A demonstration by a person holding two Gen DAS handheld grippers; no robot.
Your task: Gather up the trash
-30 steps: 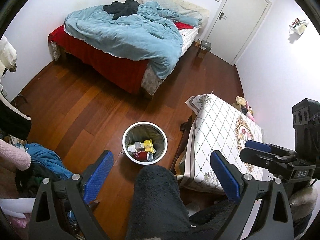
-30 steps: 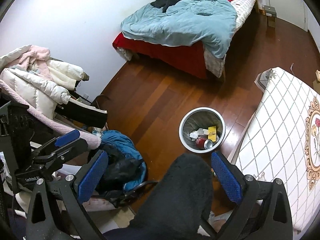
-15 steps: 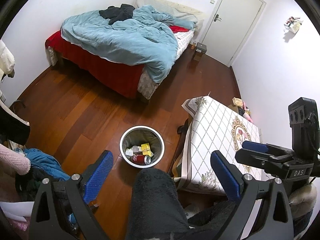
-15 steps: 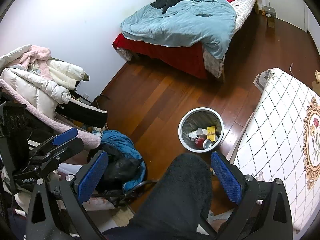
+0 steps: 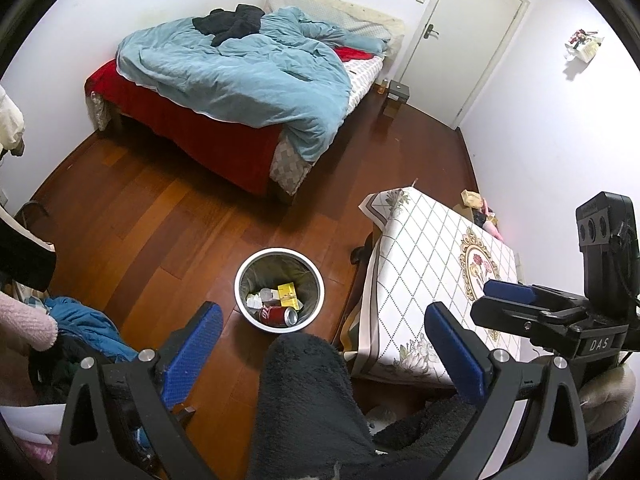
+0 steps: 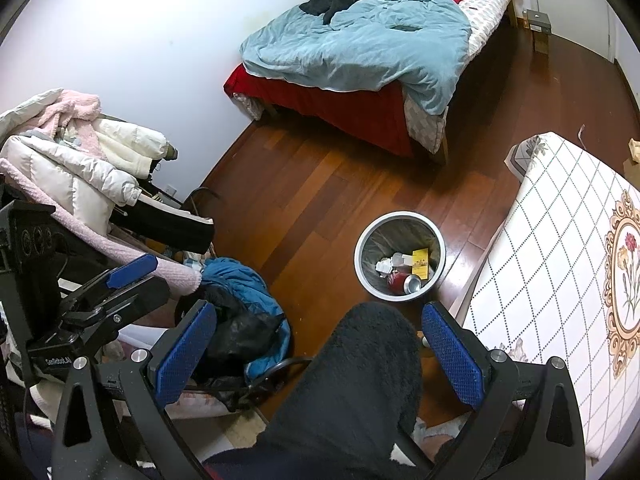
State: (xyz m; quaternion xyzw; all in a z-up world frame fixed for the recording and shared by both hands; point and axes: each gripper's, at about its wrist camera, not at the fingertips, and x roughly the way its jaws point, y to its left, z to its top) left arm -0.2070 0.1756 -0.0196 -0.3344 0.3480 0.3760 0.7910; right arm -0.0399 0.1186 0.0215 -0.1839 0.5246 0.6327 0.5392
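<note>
On your far left, a chair was heaped with pale coats (image 6: 80, 168), and below it a blue jacket (image 6: 240, 280) lay crumpled over dark clothes. Your left claw (image 5: 320, 344) hung over the wooden floor (image 5: 160, 220) with its jaws spread wide; they had just been opening a little further, and nothing sat between its blue pads (image 5: 192, 352). A dark fleecy leg (image 5: 308, 400) of yours filled the gap under it.

Just ahead of that knee stood the trash bin (image 5: 280, 256), a round white-rimmed can with a dark liner, upright on the floor. Inside it lay the trash: a red soda can (image 5: 278, 316) on its side nearest you, a yellow box (image 5: 288, 294) beyond it, and crumpled white paper (image 6: 383, 266) with a small clear cup to the left of them.

Across the floor, against the far wall, was the bed (image 5: 192, 128) with a red skirt, a rumpled blue duvet (image 5: 248, 88) and black clothing on top.

Right of the bin, and just beside it, stood the table (image 5: 420, 248) under a white diamond-patterned cloth with a floral medallion. Your right claw (image 6: 320, 352) was likewise gaping and empty. A white door (image 5: 468, 40) stood closed in the far right corner.
</note>
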